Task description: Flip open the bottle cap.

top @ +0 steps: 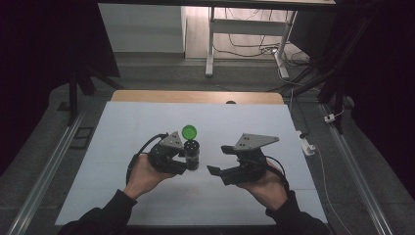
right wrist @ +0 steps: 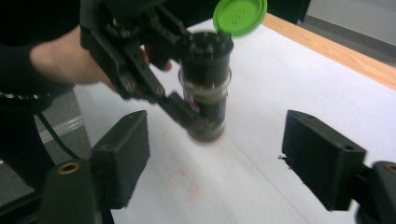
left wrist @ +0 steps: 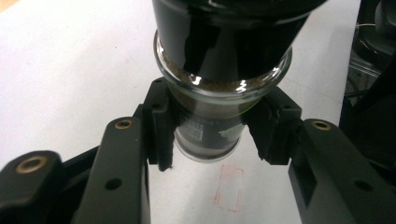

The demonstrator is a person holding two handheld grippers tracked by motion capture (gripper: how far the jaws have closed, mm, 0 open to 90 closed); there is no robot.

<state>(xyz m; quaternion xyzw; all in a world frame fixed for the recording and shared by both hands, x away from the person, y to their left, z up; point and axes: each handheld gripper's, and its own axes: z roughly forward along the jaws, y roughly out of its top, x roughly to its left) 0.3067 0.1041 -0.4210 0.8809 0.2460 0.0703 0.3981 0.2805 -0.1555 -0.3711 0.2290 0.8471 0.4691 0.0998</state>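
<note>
Nearest the lens in the left gripper view, the left gripper (left wrist: 208, 133) has its fingers (left wrist: 159, 126) clamped on the lower glass body of a spice jar (left wrist: 210, 126) at the centre of the frame, probably to steady it upright while its top is worked. The spice jar is a small clear cylinder filled with brown powder, with a label on its side, a black shaker top with holes, and a green flip lid (right wrist: 239, 15) standing open at the upper middle of the right gripper view. In the high view it sits at the middle of the white table (top: 147, 127). The right gripper (top: 226, 159), just right of centre, has its fingers apart and holds nothing, pointing toward the jar.
</note>
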